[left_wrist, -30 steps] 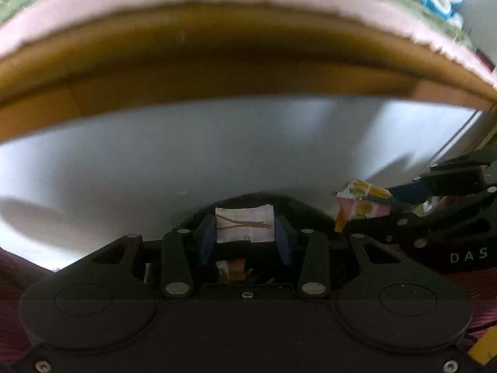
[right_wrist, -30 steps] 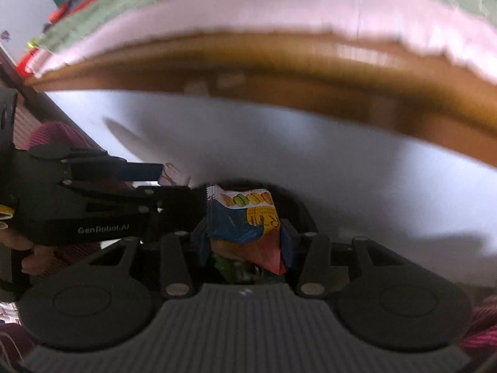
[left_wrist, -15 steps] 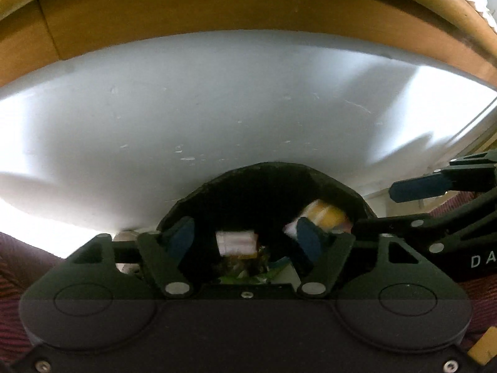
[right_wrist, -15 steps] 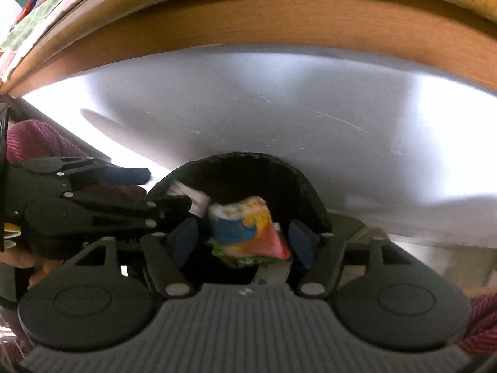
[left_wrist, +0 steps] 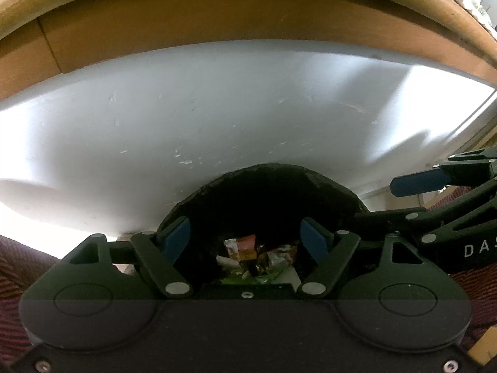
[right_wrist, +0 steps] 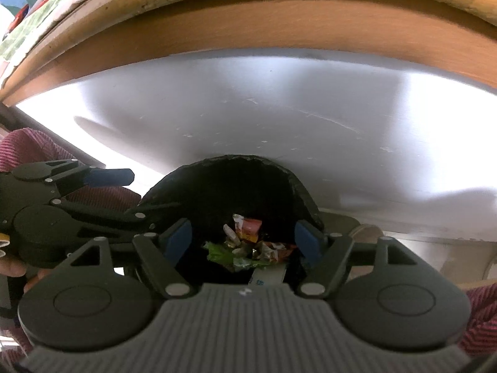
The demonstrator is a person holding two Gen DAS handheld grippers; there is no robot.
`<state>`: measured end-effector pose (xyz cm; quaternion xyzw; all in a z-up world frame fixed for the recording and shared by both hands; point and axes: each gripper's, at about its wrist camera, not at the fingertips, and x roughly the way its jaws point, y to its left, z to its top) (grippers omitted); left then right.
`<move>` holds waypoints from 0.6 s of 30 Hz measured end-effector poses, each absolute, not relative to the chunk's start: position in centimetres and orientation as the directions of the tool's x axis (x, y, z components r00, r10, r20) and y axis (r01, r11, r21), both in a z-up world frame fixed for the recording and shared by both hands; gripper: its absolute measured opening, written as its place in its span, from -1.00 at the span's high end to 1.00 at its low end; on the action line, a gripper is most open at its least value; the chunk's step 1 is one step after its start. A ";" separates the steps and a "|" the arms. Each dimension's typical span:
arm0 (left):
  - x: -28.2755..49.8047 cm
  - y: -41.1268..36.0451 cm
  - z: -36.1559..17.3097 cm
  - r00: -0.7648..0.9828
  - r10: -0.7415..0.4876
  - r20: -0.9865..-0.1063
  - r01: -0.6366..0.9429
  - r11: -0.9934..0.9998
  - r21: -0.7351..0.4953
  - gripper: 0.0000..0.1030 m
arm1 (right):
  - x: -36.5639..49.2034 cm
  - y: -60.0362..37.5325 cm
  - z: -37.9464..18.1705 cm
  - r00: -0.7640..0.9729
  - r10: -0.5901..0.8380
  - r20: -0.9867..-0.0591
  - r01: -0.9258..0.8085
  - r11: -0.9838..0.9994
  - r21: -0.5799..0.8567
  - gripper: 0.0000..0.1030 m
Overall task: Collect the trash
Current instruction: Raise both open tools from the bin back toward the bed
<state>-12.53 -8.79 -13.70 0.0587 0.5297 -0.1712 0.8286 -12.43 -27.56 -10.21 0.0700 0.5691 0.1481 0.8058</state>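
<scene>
— Black bin (left_wrist: pixel 264 186) sits right under both tools, against the white panel (left_wrist: pixel 217 108) below the wooden edge (left_wrist: pixel 217 15), yes?

— Yes. The left gripper (left_wrist: pixel 245 236) hangs over its mouth with jaws spread wide and nothing between the blue pads (left_wrist: pixel 177 236); they have just been opening.

— And the other one?

— The right gripper (right_wrist: pixel 242 239) is the same: jaws parted, having just been opening, pads bare.

— Where is the trash?

— Down in the bin. A heap of crumpled wrappers (right_wrist: pixel 248 242) lies at the bottom, red, white and green ones mixed, well below both sets of fingers. The left view shows the same wrappers (left_wrist: pixel 254 255)

— Are the tools touching each other?

— I cannot tell; they are close side by side
</scene>
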 end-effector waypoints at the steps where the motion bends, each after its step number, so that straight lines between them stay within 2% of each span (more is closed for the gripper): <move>1: -12.6 -8.8 -13.6 0.381 -0.221 -0.898 0.346 0.935 -0.084 -0.50 | -12.5 -27.6 -10.2 0.309 0.318 -0.896 -0.160 0.946 0.281 -0.60; 18: -12.9 -8.3 -12.3 0.412 -0.219 -0.885 0.337 0.938 -0.075 -0.55 | -12.8 -27.5 -9.4 0.337 0.330 -0.882 -0.170 0.942 0.288 -0.62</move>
